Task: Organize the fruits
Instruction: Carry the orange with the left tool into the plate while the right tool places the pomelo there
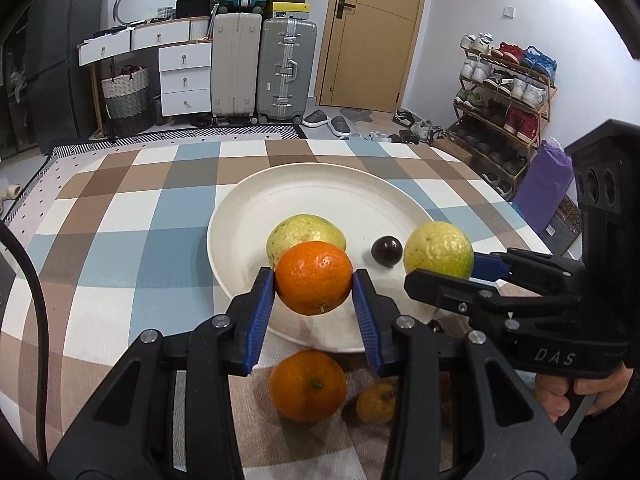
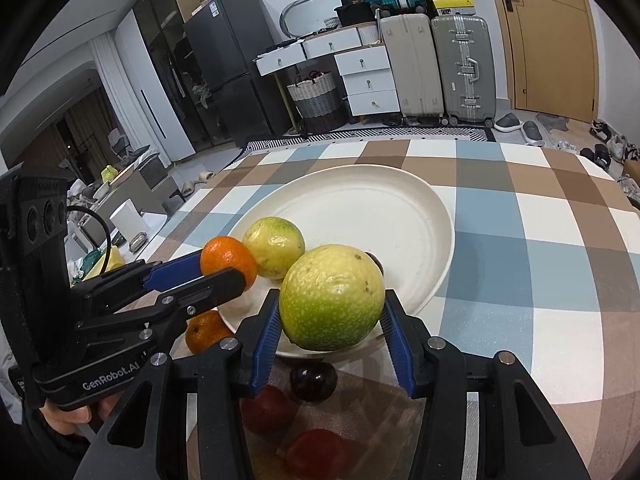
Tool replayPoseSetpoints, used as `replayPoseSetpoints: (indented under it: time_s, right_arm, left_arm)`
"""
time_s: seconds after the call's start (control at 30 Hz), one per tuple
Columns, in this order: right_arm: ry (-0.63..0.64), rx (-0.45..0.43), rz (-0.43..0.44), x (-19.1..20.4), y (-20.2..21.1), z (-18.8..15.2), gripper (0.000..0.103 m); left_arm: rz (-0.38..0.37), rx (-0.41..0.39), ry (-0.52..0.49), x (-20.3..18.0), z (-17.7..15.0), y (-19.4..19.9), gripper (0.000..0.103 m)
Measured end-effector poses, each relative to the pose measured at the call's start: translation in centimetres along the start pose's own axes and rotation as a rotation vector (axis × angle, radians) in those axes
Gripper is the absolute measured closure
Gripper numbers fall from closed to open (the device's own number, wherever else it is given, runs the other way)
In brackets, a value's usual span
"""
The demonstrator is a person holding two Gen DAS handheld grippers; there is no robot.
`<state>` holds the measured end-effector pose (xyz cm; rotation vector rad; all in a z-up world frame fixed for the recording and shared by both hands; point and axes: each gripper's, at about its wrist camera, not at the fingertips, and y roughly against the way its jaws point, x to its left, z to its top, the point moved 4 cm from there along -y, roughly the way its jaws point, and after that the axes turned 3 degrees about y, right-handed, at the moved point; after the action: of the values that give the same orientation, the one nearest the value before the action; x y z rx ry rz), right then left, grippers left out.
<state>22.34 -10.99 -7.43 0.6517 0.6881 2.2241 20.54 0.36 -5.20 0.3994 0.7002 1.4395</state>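
Note:
My left gripper (image 1: 314, 284) is shut on an orange mandarin (image 1: 314, 277) and holds it above the near rim of the white plate (image 1: 320, 184). My right gripper (image 2: 330, 312) is shut on a yellow-green citrus (image 2: 332, 298), also over the plate's near edge; it shows in the left wrist view (image 1: 438, 249). A second yellow-green fruit (image 1: 304, 230) and a small dark plum (image 1: 386, 251) lie on the plate. On the cloth near me lie another mandarin (image 1: 307, 385), a small orange fruit (image 1: 376, 403), a dark plum (image 2: 313, 378) and two red fruits (image 2: 266, 408).
The plate (image 2: 384, 208) sits on a checked tablecloth (image 1: 120, 240). Beyond the table stand suitcases (image 1: 264, 68), white drawers (image 1: 184, 76), a basket (image 1: 126, 96) and a shoe rack (image 1: 504, 92). The table edge runs close on the right.

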Motion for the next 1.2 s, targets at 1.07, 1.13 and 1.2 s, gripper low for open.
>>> replayPoseSetpoints:
  time_s: [1.07, 1.13, 1.2]
  right_arm:
    - [0.101, -0.064, -0.086, 0.1, 3.3, -1.3, 0.005]
    - [0.099, -0.067, -0.082, -0.1, 3.6, -1.3, 0.000]
    - [0.090, -0.061, -0.054, -0.3, 4.0, -1.7, 0.000]
  left_arm:
    - [0.078, -0.064, 0.050, 1.6, -1.6, 3.9, 0.000]
    - [0.083, -0.074, 0.054, 1.6, -2.0, 4.5, 0.000]
    - [0.091, -0.067, 0.055, 1.6, -2.6, 4.9, 0.000]
